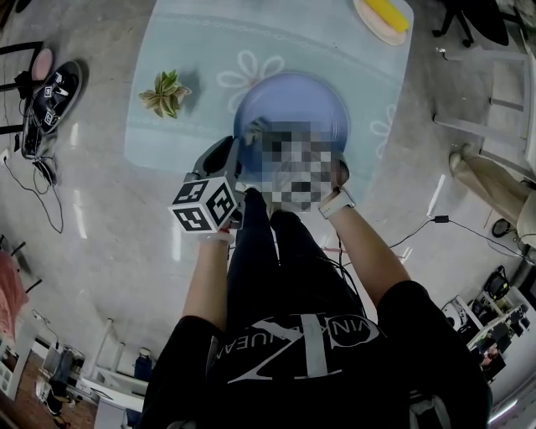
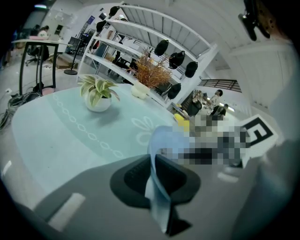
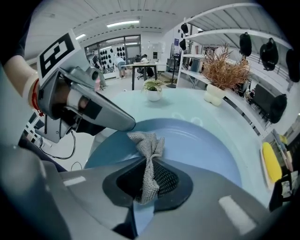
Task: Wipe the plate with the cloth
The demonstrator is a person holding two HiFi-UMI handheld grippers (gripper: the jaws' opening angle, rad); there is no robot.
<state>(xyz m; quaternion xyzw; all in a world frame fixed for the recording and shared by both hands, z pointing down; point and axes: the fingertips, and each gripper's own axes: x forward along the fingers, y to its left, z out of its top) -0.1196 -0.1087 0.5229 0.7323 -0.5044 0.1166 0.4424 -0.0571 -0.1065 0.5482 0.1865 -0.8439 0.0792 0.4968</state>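
The right gripper (image 3: 149, 180) is clamped on a bunched end of the grey cloth (image 3: 146, 143), whose free end lies against the blue plate (image 3: 206, 150). The left gripper (image 2: 154, 180) pinches only that plate's thin rim, over the near part of the table (image 1: 184, 50). Firm wiping pressure could lever the plate out of that narrow hold, or tug the cloth free.

A pale green table (image 1: 188, 46) with white flower prints is filling the upper middle of the head view. A small potted plant (image 1: 165, 92) is standing toward its left side, and a yellow object (image 1: 387, 12) is lying on a pinkish dish (image 1: 369, 23) at the upper right edge.
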